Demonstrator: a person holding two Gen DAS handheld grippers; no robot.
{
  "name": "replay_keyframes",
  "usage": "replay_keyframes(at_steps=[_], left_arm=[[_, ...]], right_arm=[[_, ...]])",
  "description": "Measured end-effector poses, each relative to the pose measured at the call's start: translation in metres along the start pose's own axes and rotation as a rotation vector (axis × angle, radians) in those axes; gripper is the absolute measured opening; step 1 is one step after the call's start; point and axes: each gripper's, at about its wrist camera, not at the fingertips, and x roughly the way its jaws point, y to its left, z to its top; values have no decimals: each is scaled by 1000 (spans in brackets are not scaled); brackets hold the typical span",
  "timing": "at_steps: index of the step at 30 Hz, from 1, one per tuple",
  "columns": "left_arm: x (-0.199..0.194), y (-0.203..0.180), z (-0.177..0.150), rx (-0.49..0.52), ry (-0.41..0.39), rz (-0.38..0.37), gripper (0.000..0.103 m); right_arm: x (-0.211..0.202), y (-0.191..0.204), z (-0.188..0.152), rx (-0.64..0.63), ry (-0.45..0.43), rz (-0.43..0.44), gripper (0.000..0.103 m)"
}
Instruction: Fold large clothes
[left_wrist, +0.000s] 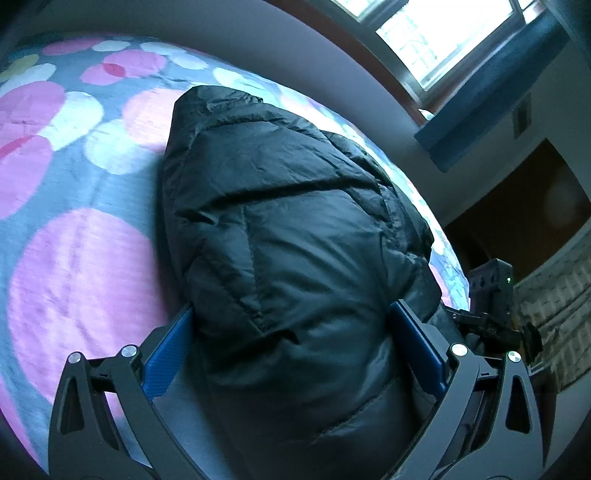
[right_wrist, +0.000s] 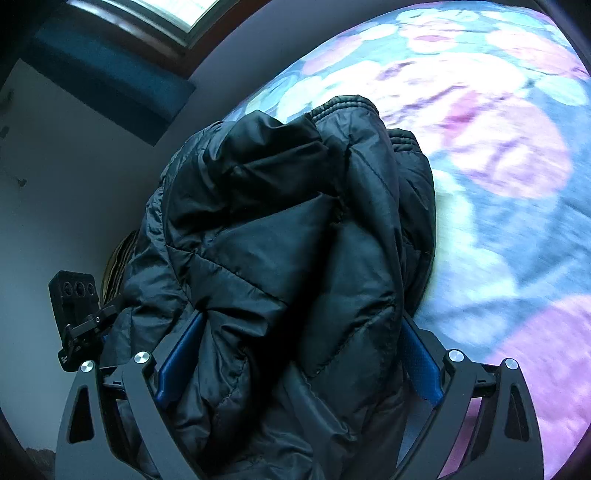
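A black quilted puffer jacket (left_wrist: 280, 192) lies bunched on a bed and fills the middle of both views. My left gripper (left_wrist: 291, 310) is shut on a thick fold of it, which bulges between the blue pads (left_wrist: 166, 350). In the right wrist view the jacket (right_wrist: 280, 221) is more crumpled, and a ribbed cuff (right_wrist: 347, 105) shows at its far end. My right gripper (right_wrist: 303, 317) is likewise shut on a bulky fold, its blue pads (right_wrist: 419, 362) pressed into the fabric. Both grippers hold the same near end, side by side.
The bed is covered by a grey sheet (left_wrist: 81, 258) with big pink and white circles. A wall and a window (left_wrist: 443, 37) lie beyond the bed. The other gripper's camera block (left_wrist: 491, 291) shows at the right edge, and the left one (right_wrist: 75, 295) at the left edge.
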Motion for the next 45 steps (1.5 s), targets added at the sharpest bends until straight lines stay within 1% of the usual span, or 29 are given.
replay_keyframes(at_steps=[6,15,16,20,23,29,39,45], left_arm=[[-17,31,15,-28,-16,41,100],[-29,52,23,-37,-27,77,100],[-29,54,24,-37,-26,78,100],[-28,56,29,-28,-22,82,101],[-26,59,32,-24,-18,86,101],[-25,58,34,-23,-22,88,101],[-27,60,36,-24,-35,103,101],[-40,51,20,-40,-55,110,101]], right_arm=[[27,21,6,-21,24,20,95],[45,31,12,-34,44,32,95],[37,23,4,-33,42,33,95],[40,23,4,-31,46,36,95],[37,22,0,-29,46,37,95],[33,13,2,-19,49,51,95],[18,2,-11,-11,41,70,95],[11,-9,-14,0,24,84,95]])
